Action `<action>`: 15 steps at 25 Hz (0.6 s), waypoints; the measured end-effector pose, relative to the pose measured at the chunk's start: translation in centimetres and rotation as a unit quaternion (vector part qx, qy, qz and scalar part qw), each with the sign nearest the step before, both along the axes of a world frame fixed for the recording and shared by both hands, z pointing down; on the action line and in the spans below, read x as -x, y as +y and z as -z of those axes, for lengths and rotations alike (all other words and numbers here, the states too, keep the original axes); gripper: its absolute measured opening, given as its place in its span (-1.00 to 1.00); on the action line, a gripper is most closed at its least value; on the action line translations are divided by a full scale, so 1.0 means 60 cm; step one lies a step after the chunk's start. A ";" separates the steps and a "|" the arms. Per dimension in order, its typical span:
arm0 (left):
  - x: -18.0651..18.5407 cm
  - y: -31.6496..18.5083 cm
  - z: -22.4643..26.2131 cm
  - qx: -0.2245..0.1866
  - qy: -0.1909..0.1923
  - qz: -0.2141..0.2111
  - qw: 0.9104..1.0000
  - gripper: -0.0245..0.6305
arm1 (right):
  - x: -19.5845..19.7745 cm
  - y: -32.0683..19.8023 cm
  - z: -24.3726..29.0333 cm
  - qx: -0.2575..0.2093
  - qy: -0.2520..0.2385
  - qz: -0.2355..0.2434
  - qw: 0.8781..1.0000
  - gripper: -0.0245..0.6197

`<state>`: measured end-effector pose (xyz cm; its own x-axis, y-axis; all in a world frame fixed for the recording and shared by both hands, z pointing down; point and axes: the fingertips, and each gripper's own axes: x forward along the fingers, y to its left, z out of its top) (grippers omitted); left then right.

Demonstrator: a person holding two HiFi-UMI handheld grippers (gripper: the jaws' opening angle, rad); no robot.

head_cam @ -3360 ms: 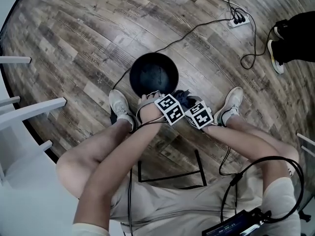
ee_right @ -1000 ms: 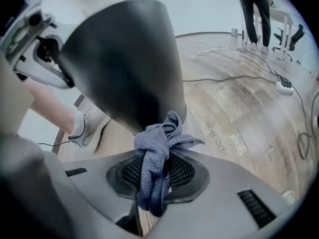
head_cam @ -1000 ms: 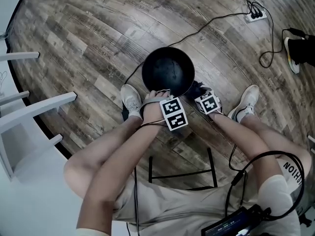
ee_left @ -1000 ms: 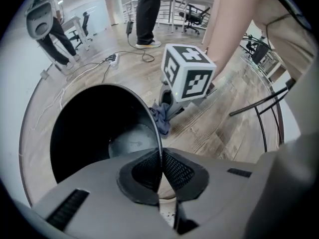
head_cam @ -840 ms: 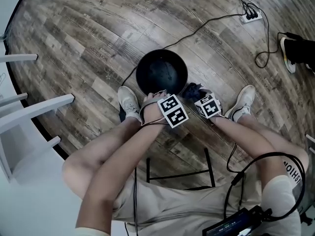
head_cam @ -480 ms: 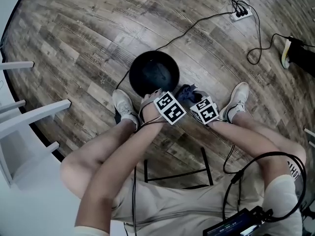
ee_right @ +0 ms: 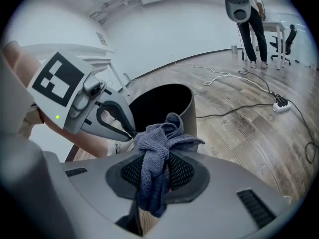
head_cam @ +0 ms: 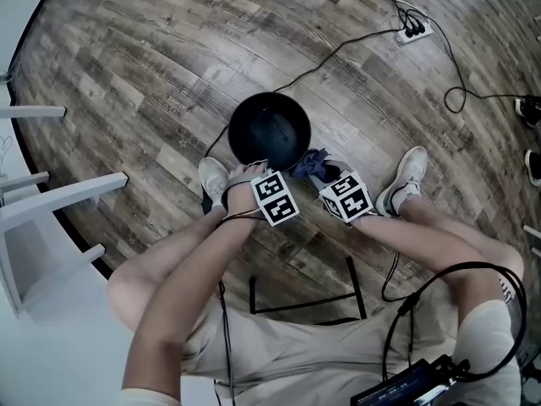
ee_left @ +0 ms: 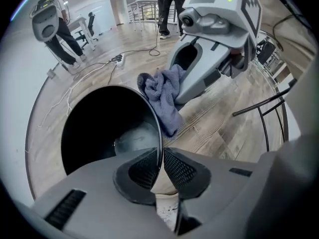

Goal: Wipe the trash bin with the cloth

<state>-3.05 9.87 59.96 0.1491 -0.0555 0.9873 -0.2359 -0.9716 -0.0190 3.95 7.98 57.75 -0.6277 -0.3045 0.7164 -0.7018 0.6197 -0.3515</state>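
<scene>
A round black trash bin (head_cam: 269, 131) stands on the wood floor between the person's feet. My left gripper (ee_left: 160, 164) is shut on the bin's (ee_left: 107, 128) near rim, one jaw inside and one outside. My right gripper (ee_right: 155, 176) is shut on a bunched grey-blue cloth (ee_right: 158, 148), which is pressed against the outside of the bin's (ee_right: 167, 105) wall on its right. In the head view the cloth (head_cam: 311, 164) shows just beyond the right gripper (head_cam: 325, 180), beside the left gripper (head_cam: 254, 169).
White shoes flank the bin, one left (head_cam: 212, 178) and one right (head_cam: 406, 177). A black cable and a power strip (head_cam: 418, 30) lie on the floor beyond. White furniture (head_cam: 51, 201) stands at the left. A person (ee_right: 251, 21) stands far off.
The bin has stayed gripped at its near rim by the left gripper. The right gripper with the cloth has shifted slightly along the bin's right side.
</scene>
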 end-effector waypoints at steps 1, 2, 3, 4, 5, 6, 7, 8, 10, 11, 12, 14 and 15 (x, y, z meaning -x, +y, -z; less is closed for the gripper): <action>0.000 0.000 -0.001 -0.005 -0.003 -0.006 1.000 -0.76 | 0.004 -0.004 0.000 0.004 0.000 -0.004 1.000 -0.69; -0.001 -0.001 -0.002 -0.010 -0.007 -0.014 1.000 -0.79 | 0.007 -0.008 -0.003 0.010 0.000 -0.008 1.000 -0.69; -0.002 -0.001 -0.003 -0.016 -0.012 -0.025 0.999 -0.80 | 0.009 -0.011 -0.007 0.016 0.001 -0.010 1.000 -0.69; -0.003 -0.001 -0.005 -0.021 -0.016 -0.036 0.999 -0.81 | 0.010 -0.013 -0.013 0.022 0.003 -0.012 1.000 -0.69; -0.004 -0.001 -0.007 -0.024 -0.018 -0.046 0.998 -0.82 | 0.010 -0.014 -0.020 0.027 0.006 -0.014 1.000 -0.69; -0.005 0.000 -0.008 -0.026 -0.017 -0.051 0.998 -0.82 | 0.010 -0.015 -0.027 0.032 0.010 -0.015 0.999 -0.69; -0.006 0.001 -0.009 -0.025 -0.014 -0.053 0.998 -0.82 | 0.009 -0.015 -0.036 0.036 0.013 -0.014 0.999 -0.69; -0.007 0.002 -0.010 -0.022 -0.010 -0.051 0.998 -0.83 | 0.009 -0.014 -0.045 0.039 0.017 -0.014 0.999 -0.69; -0.007 0.003 -0.014 -0.016 -0.004 -0.049 0.999 -0.84 | 0.009 -0.016 -0.065 0.043 0.025 -0.012 0.999 -0.69; -0.007 0.002 -0.015 -0.014 -0.002 -0.050 0.999 -0.85 | 0.009 -0.018 -0.075 0.045 0.030 -0.011 0.998 -0.69; -0.008 0.001 -0.017 -0.012 -0.001 -0.053 0.999 -0.85 | 0.009 -0.020 -0.087 0.046 0.034 -0.011 0.998 -0.69; -0.010 0.001 -0.019 -0.009 0.000 -0.061 0.998 -0.86 | 0.007 -0.023 -0.111 0.050 0.043 -0.012 0.998 -0.69; -0.010 0.001 -0.019 -0.009 0.001 -0.065 0.998 -0.86 | 0.006 -0.024 -0.123 0.053 0.048 -0.012 0.997 -0.69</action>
